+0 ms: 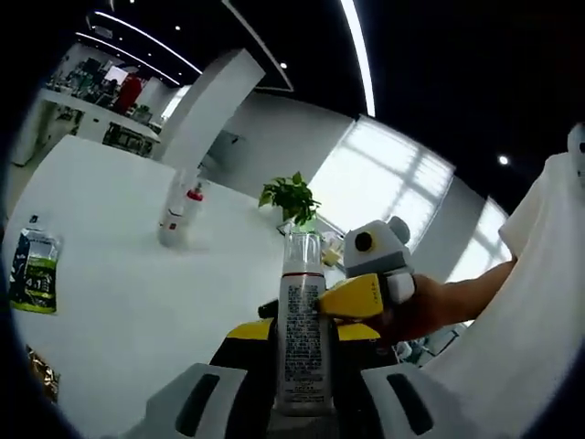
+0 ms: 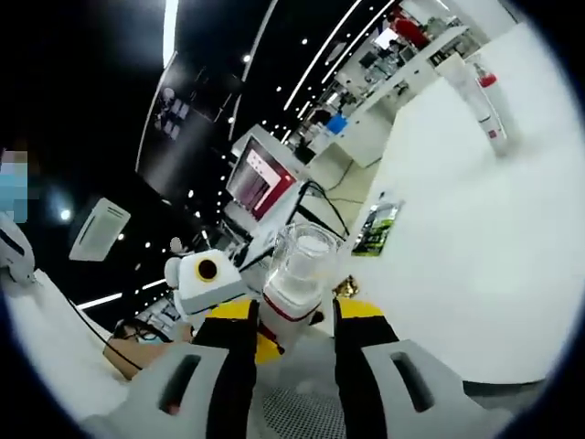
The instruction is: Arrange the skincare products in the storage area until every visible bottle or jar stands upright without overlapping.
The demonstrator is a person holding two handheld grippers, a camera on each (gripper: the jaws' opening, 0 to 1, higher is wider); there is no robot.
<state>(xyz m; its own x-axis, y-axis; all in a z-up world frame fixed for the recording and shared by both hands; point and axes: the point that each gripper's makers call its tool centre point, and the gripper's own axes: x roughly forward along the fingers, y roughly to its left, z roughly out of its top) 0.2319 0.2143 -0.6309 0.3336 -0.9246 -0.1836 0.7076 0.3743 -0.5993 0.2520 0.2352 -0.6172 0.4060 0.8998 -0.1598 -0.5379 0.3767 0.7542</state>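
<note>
Fingers of the left gripper [image 1: 304, 366] rise yellow and black from the bottom of the left gripper view and are closed against the sides of a slim bottle [image 1: 303, 338] with a clear cap, a red band and a printed label. It stands between them, lifted off the white surface [image 1: 137, 302]. From the right, the right gripper [image 1: 361, 297] comes in with a hand [image 1: 425, 306] behind it, its yellow tip touching the bottle's shoulder. Farther off on the surface stand a second bottle [image 1: 187, 212] with a red collar, near a clear one just beside it, and a green sachet [image 1: 35, 273] lies flat at the left edge. A potted plant [image 1: 292, 198] sits beyond.

Seen from the right gripper view, the right gripper's own fingers [image 2: 291, 357] flank the same bottle's clear cap [image 2: 302, 261] and neck; whether they press it or only bracket it I cannot tell. The left gripper [image 2: 208, 279] shows behind the bottle. The second bottle [image 2: 484, 101] and the sachet [image 2: 375, 229] sit well apart on the surface [image 2: 475, 274].

The step in hand looks like a two-handed steadying or handover of the bottle. Next, it needs setting down upright on bare surface, apart from the other bottle.
</note>
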